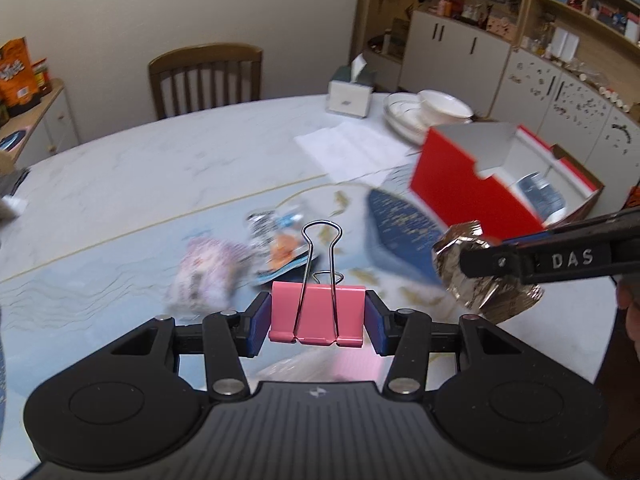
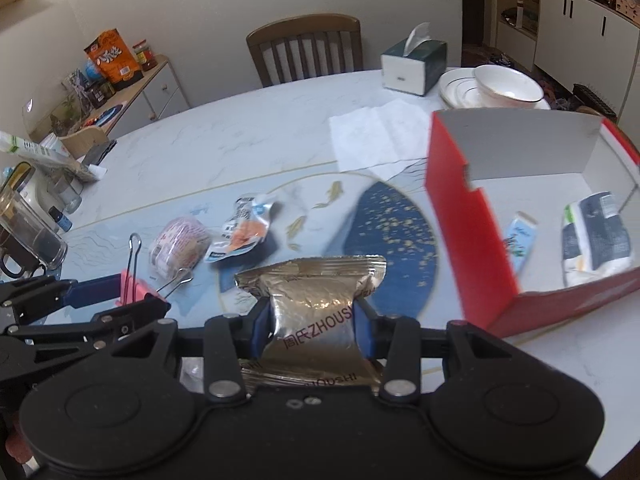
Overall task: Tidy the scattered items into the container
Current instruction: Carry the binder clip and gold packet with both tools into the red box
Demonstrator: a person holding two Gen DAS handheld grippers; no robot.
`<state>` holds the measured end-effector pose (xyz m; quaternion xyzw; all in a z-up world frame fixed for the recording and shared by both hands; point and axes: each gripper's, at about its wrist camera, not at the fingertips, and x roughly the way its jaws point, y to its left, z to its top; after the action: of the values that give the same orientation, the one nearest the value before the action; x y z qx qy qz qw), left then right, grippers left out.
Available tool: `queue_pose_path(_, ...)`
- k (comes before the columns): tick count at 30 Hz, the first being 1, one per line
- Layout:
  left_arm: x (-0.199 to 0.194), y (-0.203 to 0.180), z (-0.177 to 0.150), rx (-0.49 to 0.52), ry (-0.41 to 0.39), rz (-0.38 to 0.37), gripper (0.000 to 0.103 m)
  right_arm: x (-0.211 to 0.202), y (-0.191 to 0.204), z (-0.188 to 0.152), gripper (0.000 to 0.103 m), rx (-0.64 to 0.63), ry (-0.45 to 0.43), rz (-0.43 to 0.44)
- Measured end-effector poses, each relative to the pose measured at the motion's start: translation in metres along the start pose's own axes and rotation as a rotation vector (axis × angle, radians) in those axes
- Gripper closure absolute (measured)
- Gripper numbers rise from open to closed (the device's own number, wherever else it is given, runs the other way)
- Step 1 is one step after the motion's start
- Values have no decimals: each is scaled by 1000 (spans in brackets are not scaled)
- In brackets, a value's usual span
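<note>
- Glass mug (image 2: 24, 236): far left edge of the worktop (image 2: 248, 148), upright.
- Left gripper (image 1: 318, 316): jaws clenched on a pink binder clip (image 1: 318, 314), wire handles pointing up and forward; held clear above the worktop.
- Pink-and-white wrapped packet (image 2: 180, 246): lying on the blue patterned mat (image 2: 392, 240), just right of the binder clip in the right wrist view.
- White sachet with orange print (image 2: 244, 232): crumpled, touching or just beside the pink-and-white packet; contact cannot be told.
- Right gripper (image 2: 312, 316): jaws grasping a gold foil packet (image 2: 312, 300) printed "ZHOUSHI", lifted above the mat.
- Sheet of white paper (image 2: 380, 140): flat on the worktop, behind the mat.
- Tissue box (image 2: 414, 66): upright near the far edge, tissue sticking out.
- Stacked white plates with a bowl (image 2: 506, 84): right of the tissue box.
- Red cardboard box (image 2: 456, 216): open-topped, right of the mat; inside, a small blue tube (image 2: 520, 236) and a white-and-dark packet (image 2: 596, 236).
</note>
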<state>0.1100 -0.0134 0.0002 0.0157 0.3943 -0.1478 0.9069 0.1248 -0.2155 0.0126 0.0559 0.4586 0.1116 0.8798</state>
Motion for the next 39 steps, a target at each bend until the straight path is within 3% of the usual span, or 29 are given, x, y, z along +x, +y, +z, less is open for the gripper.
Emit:
queue_pose_path(25,38,-169,94,162,-109,-113,55,-56,-160,36,61,64,-117,-64)
queue_pose_path(39,113,-225,141,240,-72,-120,55,-43,-212,46,62,51,-110,-105)
